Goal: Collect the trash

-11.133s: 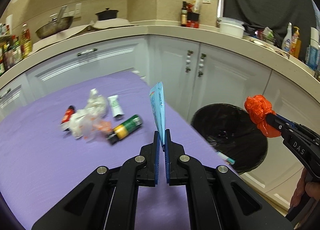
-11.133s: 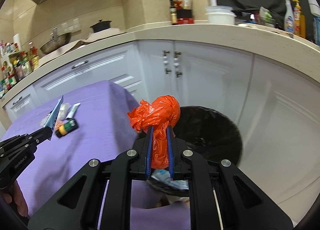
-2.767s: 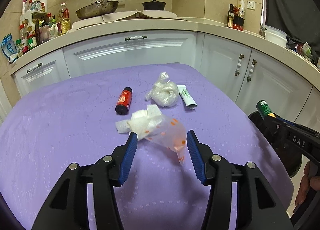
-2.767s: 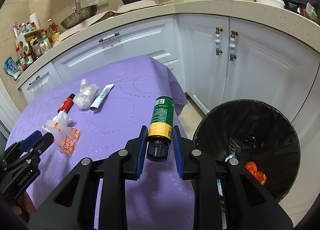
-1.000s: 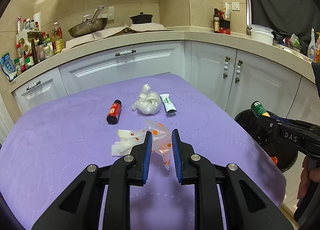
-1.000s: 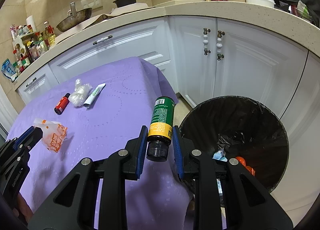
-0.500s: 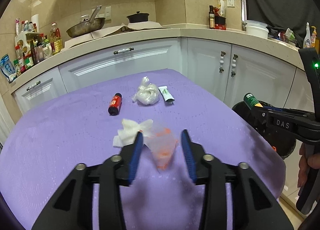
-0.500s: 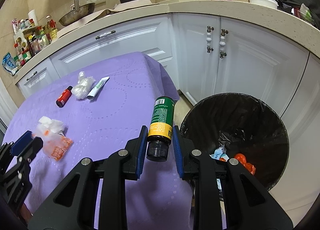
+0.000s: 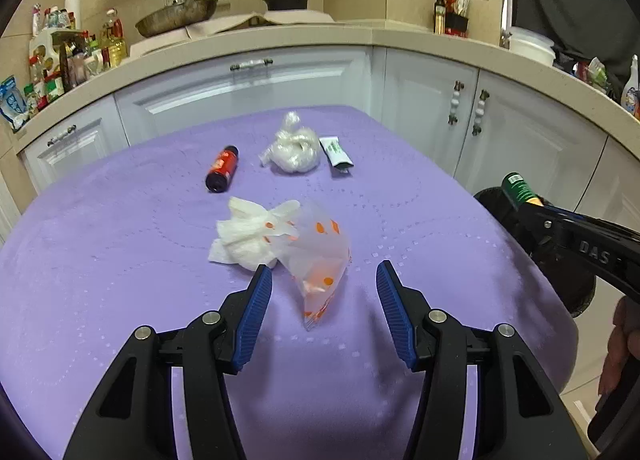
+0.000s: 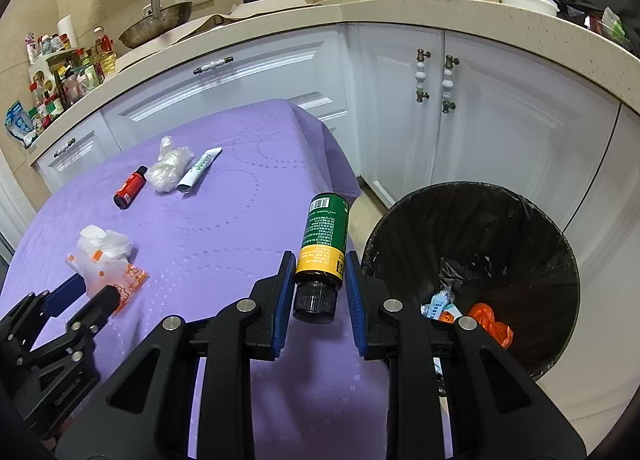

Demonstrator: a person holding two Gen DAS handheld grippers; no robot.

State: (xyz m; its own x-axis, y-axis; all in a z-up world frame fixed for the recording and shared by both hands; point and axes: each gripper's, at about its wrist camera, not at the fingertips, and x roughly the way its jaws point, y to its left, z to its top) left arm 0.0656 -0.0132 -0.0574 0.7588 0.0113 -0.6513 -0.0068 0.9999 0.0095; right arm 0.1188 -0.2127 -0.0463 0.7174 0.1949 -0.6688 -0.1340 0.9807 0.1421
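Observation:
My left gripper [image 9: 323, 286] is open, its jaws on either side of a clear orange-dotted plastic bag [image 9: 316, 254] with a crumpled white tissue [image 9: 248, 234], both lying on the purple table. My right gripper [image 10: 320, 284] is shut on a green and yellow bottle [image 10: 324, 244], cap toward me, held over the table's right edge beside the black bin [image 10: 472, 272]. The bottle also shows in the left wrist view [image 9: 520, 189]. A red bottle [image 9: 222, 173], a clear crumpled bag [image 9: 294, 148] and a white tube [image 9: 336, 151] lie farther back.
The bin holds an orange bag [image 10: 490, 326] and wrappers. White cabinets [image 9: 432, 112] and a counter [image 9: 360, 34] with a wok, a pot and bottles curve behind the table. The purple tablecloth [image 9: 100, 280] drops off at the right.
My left gripper had shut on the dotted bag and lifted it, then opened; the bag now lies on the table between the wider jaws. The right gripper keeps holding the bottle near the bin.

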